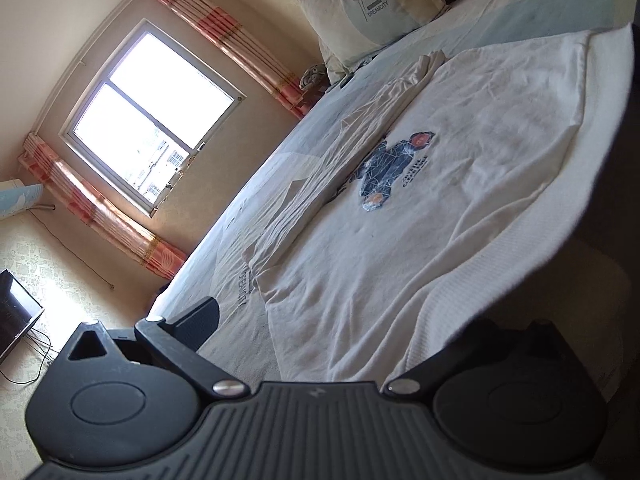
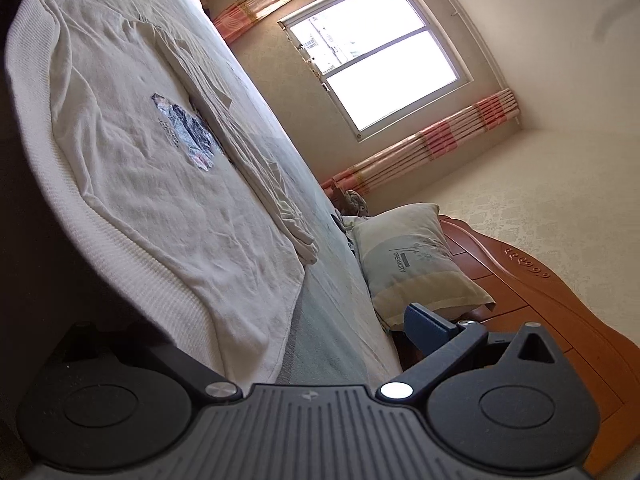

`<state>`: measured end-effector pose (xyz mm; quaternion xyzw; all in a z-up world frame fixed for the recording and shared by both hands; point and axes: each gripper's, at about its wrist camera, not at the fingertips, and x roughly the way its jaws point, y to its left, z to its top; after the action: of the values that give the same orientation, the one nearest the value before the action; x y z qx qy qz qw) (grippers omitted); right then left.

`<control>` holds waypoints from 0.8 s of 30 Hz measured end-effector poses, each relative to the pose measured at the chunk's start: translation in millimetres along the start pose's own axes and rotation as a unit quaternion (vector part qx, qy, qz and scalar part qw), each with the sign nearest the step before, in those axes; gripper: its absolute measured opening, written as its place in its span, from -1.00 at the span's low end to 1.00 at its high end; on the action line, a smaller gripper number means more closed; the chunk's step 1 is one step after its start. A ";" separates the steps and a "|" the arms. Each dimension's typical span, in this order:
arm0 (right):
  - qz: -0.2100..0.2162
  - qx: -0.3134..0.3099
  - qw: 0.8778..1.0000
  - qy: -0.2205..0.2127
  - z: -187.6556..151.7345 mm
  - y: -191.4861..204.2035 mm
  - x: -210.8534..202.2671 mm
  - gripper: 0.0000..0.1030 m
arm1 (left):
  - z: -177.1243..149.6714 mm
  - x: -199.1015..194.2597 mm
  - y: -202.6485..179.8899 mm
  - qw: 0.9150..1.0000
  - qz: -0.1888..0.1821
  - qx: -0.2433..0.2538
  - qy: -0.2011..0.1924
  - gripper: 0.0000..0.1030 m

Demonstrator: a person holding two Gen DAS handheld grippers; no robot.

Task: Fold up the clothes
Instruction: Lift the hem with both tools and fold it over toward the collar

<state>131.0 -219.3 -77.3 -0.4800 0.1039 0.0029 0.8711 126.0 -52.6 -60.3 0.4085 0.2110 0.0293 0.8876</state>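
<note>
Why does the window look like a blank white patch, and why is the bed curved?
Left wrist view: the window is overexposed by daylight, and the fisheye lens bends the bed edge. Right wrist view: the same blown-out window; the shirt stays readable, though its dark corners vignette.

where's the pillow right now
The pillow sits at the head of the bed, against the wooden headboard, beyond the white T-shirt. In the left wrist view it is at top centre.

Pillow reads "DREAMCITY" under a plant drawing. Same word on the bedsheet. Shirt print carries small lettering, too blurred to read.
</note>
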 end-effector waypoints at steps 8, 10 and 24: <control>-0.039 0.017 0.999 0.008 5.1 -6.0 17.8 1.00 | 11.7 14.9 11.3 1.000 0.022 0.019 -0.011 1.00; -0.044 0.014 0.999 0.007 8.1 -6.0 23.4 1.00 | 15.2 20.1 15.5 0.999 0.022 0.023 -0.014 1.00; -0.037 0.004 0.999 0.028 37.8 -28.2 76.6 1.00 | 51.8 74.7 50.1 0.999 -0.006 0.035 0.013 1.00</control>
<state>215.7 -210.1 -48.3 -0.4803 0.1099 -0.0432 0.8691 220.5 -39.5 -19.7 0.4373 0.2256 0.0223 0.8703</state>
